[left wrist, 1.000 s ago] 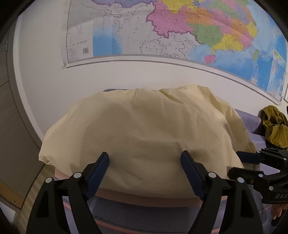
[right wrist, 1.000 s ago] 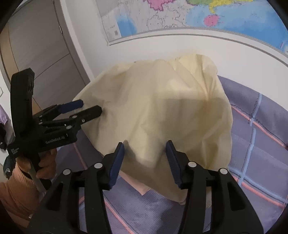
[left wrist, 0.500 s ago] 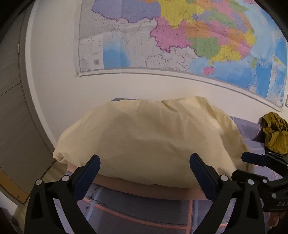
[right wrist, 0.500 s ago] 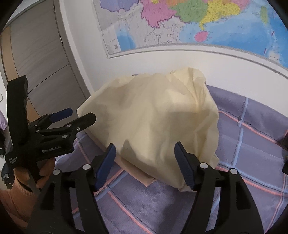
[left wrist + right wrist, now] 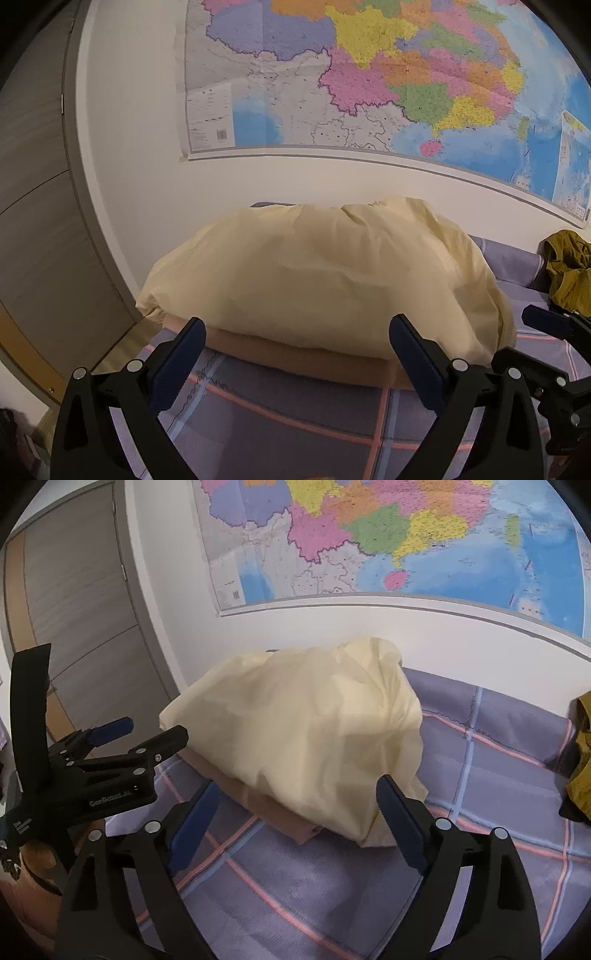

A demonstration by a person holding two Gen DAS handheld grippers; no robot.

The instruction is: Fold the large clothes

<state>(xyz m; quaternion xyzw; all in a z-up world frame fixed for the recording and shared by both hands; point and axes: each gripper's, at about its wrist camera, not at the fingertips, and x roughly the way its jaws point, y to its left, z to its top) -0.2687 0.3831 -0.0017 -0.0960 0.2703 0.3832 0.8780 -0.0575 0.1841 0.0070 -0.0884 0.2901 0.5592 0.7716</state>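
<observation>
The pale yellow, thin, softly creased garment [image 5: 321,280] lies folded into a puffy mound on a flat tan folded cloth [image 5: 314,356], whose edge shows beneath its near side. Both rest on the purple bedspread with pink and blue check lines [image 5: 369,893], towards its far left corner by the wall.

Nearest, the left gripper [image 5: 297,341] has its black arms and blue pads spread wide with nothing between them, short of the garment's near edge. The right gripper [image 5: 297,808] is opening, its fingers apart and clear of the yellow fabric, nothing held.

A crumpled olive-mustard garment [image 5: 569,273] sits at the far right of the bed, well apart from the mound. Behind, a large, glossy, multicoloured wall map [image 5: 369,81] hangs on the white wall; a grey wood-grain door [image 5: 77,602] stands at far left.
</observation>
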